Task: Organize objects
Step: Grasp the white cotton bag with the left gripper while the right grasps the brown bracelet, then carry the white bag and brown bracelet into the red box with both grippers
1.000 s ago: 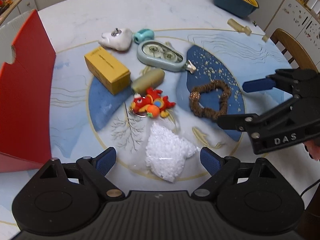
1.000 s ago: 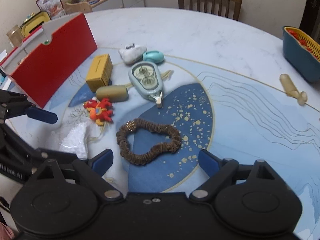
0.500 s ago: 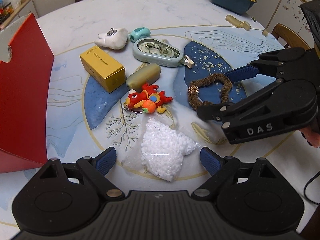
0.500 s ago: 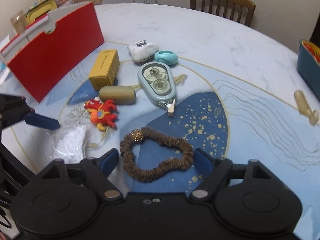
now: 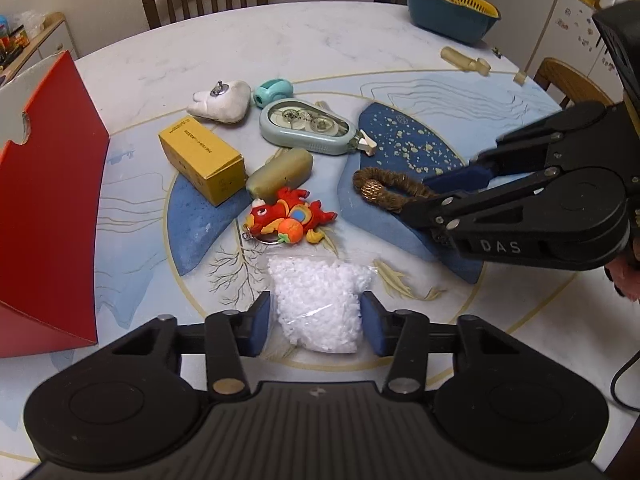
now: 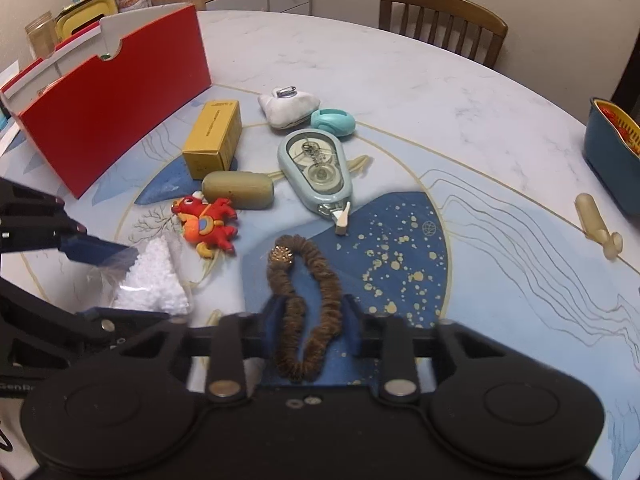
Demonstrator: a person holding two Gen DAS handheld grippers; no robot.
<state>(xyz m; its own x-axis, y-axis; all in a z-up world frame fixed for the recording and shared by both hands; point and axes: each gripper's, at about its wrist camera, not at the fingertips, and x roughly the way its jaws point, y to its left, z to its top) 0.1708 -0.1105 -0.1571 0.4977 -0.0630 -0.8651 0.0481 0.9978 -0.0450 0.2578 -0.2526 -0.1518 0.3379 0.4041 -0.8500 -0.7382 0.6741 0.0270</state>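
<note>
My left gripper (image 5: pixel 316 322) is shut on a clear bag of white beads (image 5: pixel 320 300) that lies on the table; the bag also shows in the right wrist view (image 6: pixel 154 280). My right gripper (image 6: pixel 310 324) is shut on a brown scrunchie (image 6: pixel 308 300), squeezing its near end; the scrunchie's far end shows in the left wrist view (image 5: pixel 384 188). Between them lies a red dragon toy (image 5: pixel 290 218). An open red box (image 6: pixel 112 112) stands at the left.
A yellow carton (image 5: pixel 202 158), an olive case (image 5: pixel 280 172), a teal tape dispenser (image 5: pixel 308 128), a white tooth-shaped pouch (image 5: pixel 220 102) and a small teal item (image 5: pixel 274 90) lie beyond. A blue basket (image 5: pixel 452 10) and a beige tube (image 5: pixel 466 60) lie far right.
Both grippers have lowered and closed: the left onto the bead bag, the right onto the scrunchie, which is now squeezed narrow.
</note>
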